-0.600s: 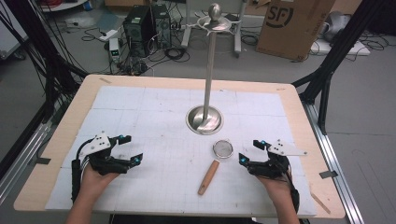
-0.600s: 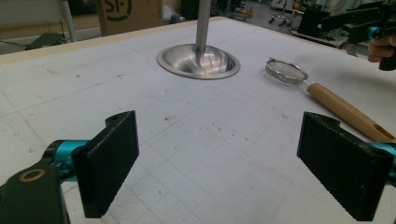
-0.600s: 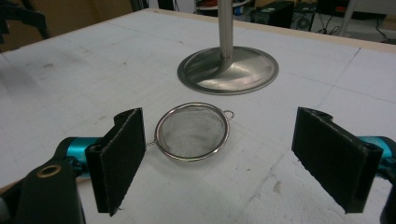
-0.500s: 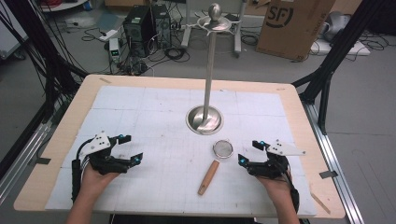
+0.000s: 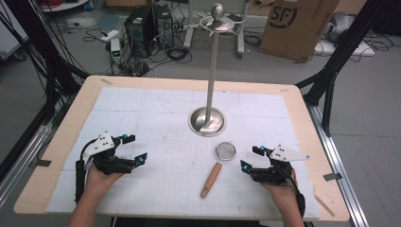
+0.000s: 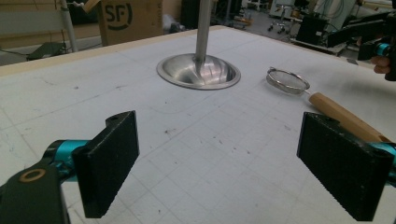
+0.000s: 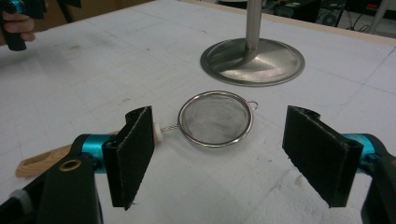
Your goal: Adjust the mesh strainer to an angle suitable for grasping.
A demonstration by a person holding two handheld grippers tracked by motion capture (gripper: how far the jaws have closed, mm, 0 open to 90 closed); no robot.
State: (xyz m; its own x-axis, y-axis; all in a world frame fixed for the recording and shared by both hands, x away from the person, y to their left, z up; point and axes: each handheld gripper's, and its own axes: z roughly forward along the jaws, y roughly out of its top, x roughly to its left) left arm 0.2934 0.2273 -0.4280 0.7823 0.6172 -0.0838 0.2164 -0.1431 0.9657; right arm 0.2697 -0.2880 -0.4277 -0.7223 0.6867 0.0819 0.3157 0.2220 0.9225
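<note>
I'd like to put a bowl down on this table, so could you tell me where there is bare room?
The mat's far-left patch, between the table edge and the stand, is bare. So is the near middle, between the left gripper and the strainer. It is crowded between stand, strainer and right gripper.

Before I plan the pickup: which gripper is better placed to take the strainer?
Right, probably. The right gripper sits beside the strainer, jaws open, the mesh bowl framed between them. The left gripper is farther off across the mat.
</note>
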